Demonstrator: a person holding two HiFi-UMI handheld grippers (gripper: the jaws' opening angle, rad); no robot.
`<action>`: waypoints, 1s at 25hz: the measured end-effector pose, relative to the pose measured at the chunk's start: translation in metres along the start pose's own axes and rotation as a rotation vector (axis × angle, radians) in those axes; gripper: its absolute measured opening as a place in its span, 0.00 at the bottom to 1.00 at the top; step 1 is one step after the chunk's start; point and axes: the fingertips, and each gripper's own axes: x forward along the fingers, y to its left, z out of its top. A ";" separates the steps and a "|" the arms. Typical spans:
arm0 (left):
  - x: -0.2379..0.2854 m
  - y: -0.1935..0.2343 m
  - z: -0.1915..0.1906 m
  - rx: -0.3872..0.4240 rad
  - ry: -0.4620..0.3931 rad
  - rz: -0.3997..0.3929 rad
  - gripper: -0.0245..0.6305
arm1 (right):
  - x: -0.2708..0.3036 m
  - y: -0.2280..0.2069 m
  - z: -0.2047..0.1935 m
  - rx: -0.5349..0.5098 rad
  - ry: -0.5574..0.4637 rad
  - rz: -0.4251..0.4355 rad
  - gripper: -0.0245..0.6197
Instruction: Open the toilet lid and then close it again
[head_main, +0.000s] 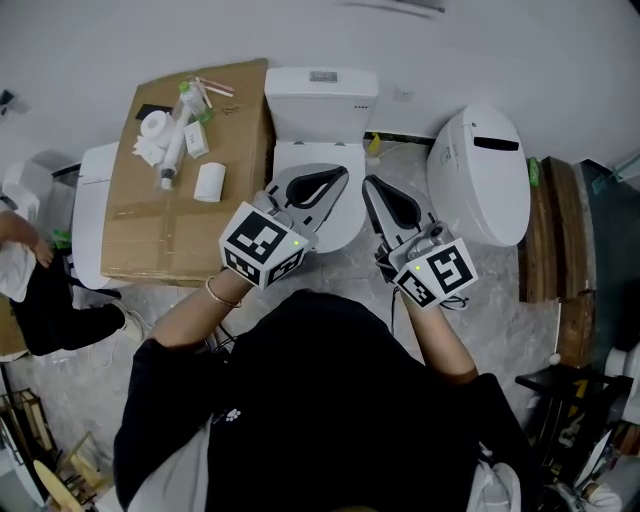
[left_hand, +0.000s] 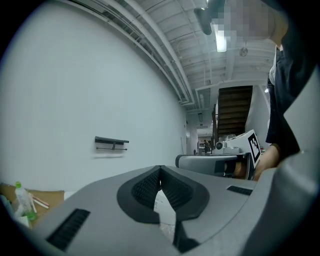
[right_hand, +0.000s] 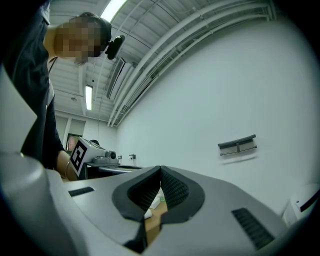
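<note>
In the head view a white toilet stands against the wall, its tank (head_main: 320, 100) at the back and its lid (head_main: 335, 222) lying down flat over the bowl. My left gripper (head_main: 344, 173) hovers over the lid with its tip pointing at the tank; the jaws meet and hold nothing. My right gripper (head_main: 367, 183) hangs just right of the lid's edge, also shut and empty. In the left gripper view the left gripper (left_hand: 160, 168) points at a bare white wall. The right gripper view shows the right gripper (right_hand: 160, 169) doing the same.
A cardboard box (head_main: 160, 230) left of the toilet carries a bottle (head_main: 178, 130), paper rolls and small items. A second white toilet (head_main: 480, 175) stands to the right and a third white fixture (head_main: 90, 215) at far left. A dark shelf (left_hand: 111, 143) hangs on the wall.
</note>
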 end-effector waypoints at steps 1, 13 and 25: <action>-0.001 0.002 -0.001 -0.001 0.001 0.005 0.05 | 0.001 0.001 0.000 -0.001 0.001 0.004 0.07; -0.005 0.009 -0.007 -0.020 0.013 0.016 0.05 | 0.007 0.007 -0.004 0.014 -0.003 0.022 0.07; 0.001 0.000 -0.010 -0.030 0.025 -0.008 0.04 | -0.003 0.010 -0.003 0.015 0.000 0.009 0.07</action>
